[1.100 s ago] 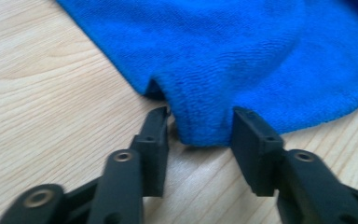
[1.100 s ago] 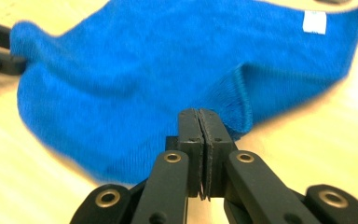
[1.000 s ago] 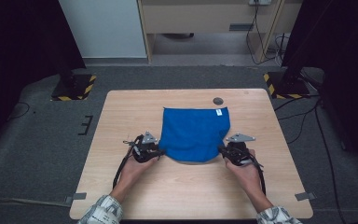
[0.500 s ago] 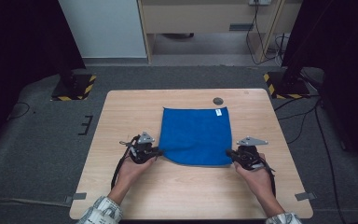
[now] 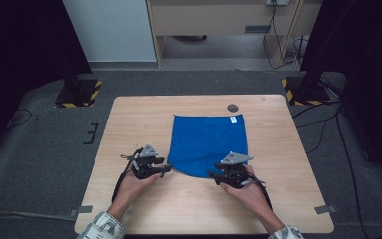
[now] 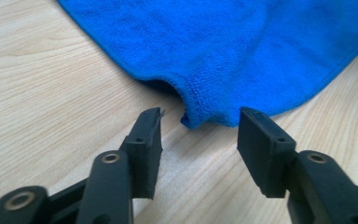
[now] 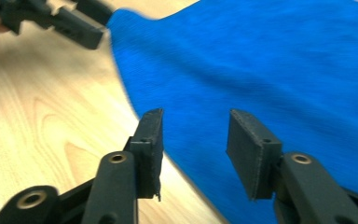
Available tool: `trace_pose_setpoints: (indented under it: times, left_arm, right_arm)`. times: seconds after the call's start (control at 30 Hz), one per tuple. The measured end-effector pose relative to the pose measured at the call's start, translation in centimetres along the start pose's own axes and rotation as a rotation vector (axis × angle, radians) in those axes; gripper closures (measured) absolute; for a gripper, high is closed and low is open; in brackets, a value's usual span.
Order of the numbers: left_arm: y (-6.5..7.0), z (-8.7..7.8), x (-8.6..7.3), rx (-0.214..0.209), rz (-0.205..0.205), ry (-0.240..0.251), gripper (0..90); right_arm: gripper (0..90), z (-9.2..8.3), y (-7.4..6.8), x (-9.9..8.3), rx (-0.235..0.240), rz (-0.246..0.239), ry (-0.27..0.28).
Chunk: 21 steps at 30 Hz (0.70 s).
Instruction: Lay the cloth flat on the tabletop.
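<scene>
Both forearms come up from the bottom edge of the high view, checked sleeves at the wrists, each hand wrapped around a black two-jaw tool lying low and nearly level over the pale wooden table (image 5: 129,114). The folded blue microfibre cloth (image 5: 206,144) lies flat in the middle of the frame, its white label at the upper right corner. The left gripper (image 5: 166,169) sits at the cloth's lower left corner, pointing toward the right of the frame. Its jaws have just been opening and stand apart, the cloth's corner (image 6: 200,119) just ahead of the gap, untouched. The right gripper (image 5: 213,174) points left at the cloth's lower edge; its jaws too have just been opening, parted over the blue fabric (image 7: 261,70) without pinching it.
</scene>
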<state>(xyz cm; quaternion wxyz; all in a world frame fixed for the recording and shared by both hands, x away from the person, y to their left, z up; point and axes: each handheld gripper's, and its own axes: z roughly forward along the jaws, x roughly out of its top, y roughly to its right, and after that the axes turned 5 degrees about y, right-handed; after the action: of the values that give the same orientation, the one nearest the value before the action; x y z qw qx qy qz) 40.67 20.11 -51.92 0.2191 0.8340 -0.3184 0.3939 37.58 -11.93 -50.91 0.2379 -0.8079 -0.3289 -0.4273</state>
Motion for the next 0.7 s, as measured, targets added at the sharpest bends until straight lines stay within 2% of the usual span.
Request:
trace_pose_setpoints:
  times: [0.03,0.07,0.17,0.27,0.37,0.47,0.6,0.7]
  left_arm:
    - [0.0,0.0,0.0,0.000,0.000,0.000,45.4]
    - [0.0,0.2,-0.1,-0.007,0.002,-0.006,46.2]
    - [0.2,0.3,0.1,-0.015,0.019,0.006,50.1]
    - [0.3,0.4,0.4,-0.023,0.031,0.020,56.9]
    - [0.3,0.4,0.7,-0.029,0.038,0.021,66.8]
    - [0.3,0.4,1.1,-0.035,0.030,0.033,76.2]
    - [0.3,0.5,2.0,-0.052,0.011,0.050,82.7]
    - [0.4,1.0,2.8,-0.054,0.009,0.044,83.5]
  right_arm:
    - [54.2,0.0,0.0,0.0,0.000,0.000,0.000]
    - [49.9,1.1,-0.7,-0.2,0.006,-0.020,-0.025]
    - [46.9,2.4,-1.3,-0.5,0.013,-0.050,-0.065]
    - [48.7,3.1,-1.5,-0.6,0.012,-0.065,-0.085]
    - [54.8,3.5,-1.5,-0.7,0.010,-0.076,-0.094]
    - [66.3,3.6,-1.3,-0.7,-0.006,-0.086,-0.094]
    - [86.3,3.6,-0.5,-0.6,-0.013,-0.064,-0.095]
    - [88.4,3.5,0.2,-0.3,0.006,-0.025,-0.089]
